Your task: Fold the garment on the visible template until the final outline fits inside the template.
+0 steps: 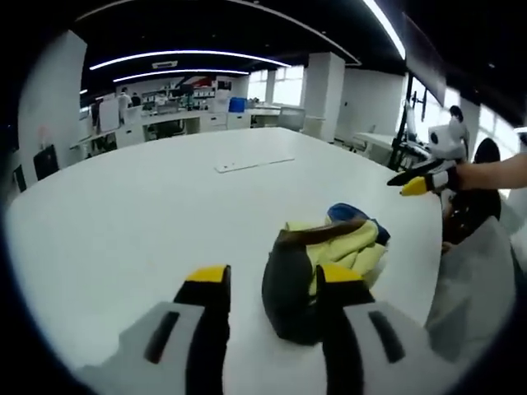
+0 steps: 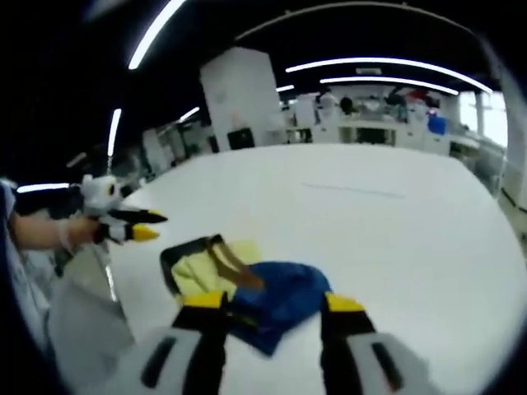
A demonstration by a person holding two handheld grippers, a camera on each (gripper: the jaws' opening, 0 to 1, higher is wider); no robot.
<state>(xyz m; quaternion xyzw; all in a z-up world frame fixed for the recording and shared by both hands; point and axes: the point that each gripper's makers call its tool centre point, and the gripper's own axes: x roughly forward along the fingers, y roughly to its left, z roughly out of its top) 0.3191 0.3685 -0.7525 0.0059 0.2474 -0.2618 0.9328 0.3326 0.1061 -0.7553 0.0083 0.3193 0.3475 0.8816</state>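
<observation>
Left gripper view looks down its own left gripper (image 1: pixel 272 288), jaws apart and clamped on nothing; between and just beyond the yellow tips lies the garment (image 1: pixel 325 263), a crumpled heap of yellow, dark and blue cloth near the near edge of the white tabletop (image 1: pixel 165 206); a thin flat white sheet (image 1: pixel 254 164), possibly the template, lies well apart toward the far side; the right gripper (image 1: pixel 424 181) hangs off the tabletop's right edge, tips close together, empty.

Right gripper view shows its own jaws spread around nothing, the same heap, blue part nearest, touching or just under the tips; the left gripper hovers beside the tabletop's left edge.

Folding looks not yet begun; I judge the step in hand is the first grasp; next the bundle needs opening flat, each gripper taking an edge.
</observation>
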